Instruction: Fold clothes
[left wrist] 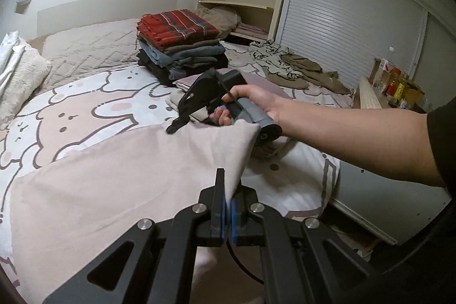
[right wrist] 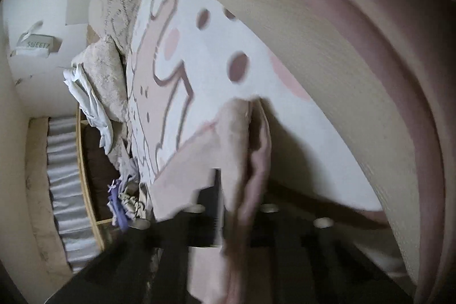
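Note:
A pale pink cloth point(left wrist: 128, 175) lies spread over the bed. My left gripper point(left wrist: 228, 201) is shut on its near corner at the bed's front edge. My right gripper point(left wrist: 176, 127), held in a hand, pinches the cloth's far edge and holds it just above the bed. In the blurred, rotated right wrist view the same pink cloth point(right wrist: 245, 155) runs between the shut fingers of the right gripper point(right wrist: 239, 190).
A stack of folded clothes point(left wrist: 179, 47), red plaid on top, stands mid-bed. Smaller folded pieces point(left wrist: 185, 81) lie beside the right hand. Unfolded clothes point(left wrist: 287, 64) lie at the far right of the bed. Pillows point(left wrist: 20, 76) sit at the left. Shelves point(left wrist: 242, 10) stand behind.

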A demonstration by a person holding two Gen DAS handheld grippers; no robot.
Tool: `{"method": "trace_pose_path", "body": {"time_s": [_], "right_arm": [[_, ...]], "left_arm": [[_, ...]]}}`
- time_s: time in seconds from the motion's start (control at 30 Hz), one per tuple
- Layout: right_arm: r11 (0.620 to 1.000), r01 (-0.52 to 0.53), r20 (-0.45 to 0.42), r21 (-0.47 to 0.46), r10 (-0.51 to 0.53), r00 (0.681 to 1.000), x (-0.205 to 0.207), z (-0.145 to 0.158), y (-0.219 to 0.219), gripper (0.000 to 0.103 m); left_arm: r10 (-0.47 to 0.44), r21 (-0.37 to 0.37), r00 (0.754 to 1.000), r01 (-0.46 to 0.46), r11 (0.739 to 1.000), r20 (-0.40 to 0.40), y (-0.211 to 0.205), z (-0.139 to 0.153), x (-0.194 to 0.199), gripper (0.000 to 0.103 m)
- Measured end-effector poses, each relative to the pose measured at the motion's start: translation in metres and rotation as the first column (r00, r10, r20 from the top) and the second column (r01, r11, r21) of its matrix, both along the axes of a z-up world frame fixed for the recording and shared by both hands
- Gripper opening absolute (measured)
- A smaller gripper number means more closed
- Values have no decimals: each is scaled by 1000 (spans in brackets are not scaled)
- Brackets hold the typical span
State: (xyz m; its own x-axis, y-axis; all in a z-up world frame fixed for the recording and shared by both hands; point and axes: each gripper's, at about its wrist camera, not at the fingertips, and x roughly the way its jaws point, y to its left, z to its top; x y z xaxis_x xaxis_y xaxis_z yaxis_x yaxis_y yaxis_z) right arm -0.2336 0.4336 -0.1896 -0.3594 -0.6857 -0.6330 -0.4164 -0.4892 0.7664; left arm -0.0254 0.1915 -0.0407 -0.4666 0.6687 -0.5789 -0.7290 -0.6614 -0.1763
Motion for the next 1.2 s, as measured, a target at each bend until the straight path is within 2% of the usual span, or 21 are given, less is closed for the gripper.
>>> {"method": "trace_pose_path", "body": {"time_s": [0.03,0.13,0.23,0.33,0.47,0.57,0.67,0.8,0.9,1.03,1.07,1.2], "right_arm": [[1000,-1,-23,16,2,1000,1,8,-1,6],[990,-35,-112,140,50,992,5,46,-12,6],[945,-81,-180,318,145,973,5,91,-42,6],[919,-104,-237,381,206,950,6,126,-76,6],[910,-122,-275,397,245,930,-5,155,-120,6],[899,-156,-270,410,283,920,-14,157,-161,6],[873,-195,-258,447,334,906,-25,154,-210,6],[839,-242,-237,488,394,888,-31,143,-270,6],[799,-285,-209,529,448,869,-35,131,-316,6],[741,-360,-139,567,517,844,-43,108,-364,6],[709,-388,-108,589,545,831,-46,99,-379,6],[633,-450,-16,630,590,807,-55,66,-407,6]], "left_arm": [[9,3,1000,-9,1000,-1,-5,2,1,3],[47,14,999,-47,999,-8,-22,9,5,3],[112,14,993,-112,994,-27,-45,18,14,3],[191,8,981,-191,982,-43,-69,22,25,3],[319,-5,947,-319,948,-46,-110,23,36,3],[416,-12,909,-416,909,5,-142,13,38,3],[506,-17,859,-506,862,82,-177,-3,40,3],[577,-22,802,-582,813,156,-215,-26,48,3],[602,-13,770,-614,789,211,-235,-38,53,3],[619,-20,749,-633,774,237,-248,-49,60,3],[623,-27,744,-636,771,243,-250,-52,62,3],[632,-41,722,-649,760,280,-262,-62,63,3]]}}
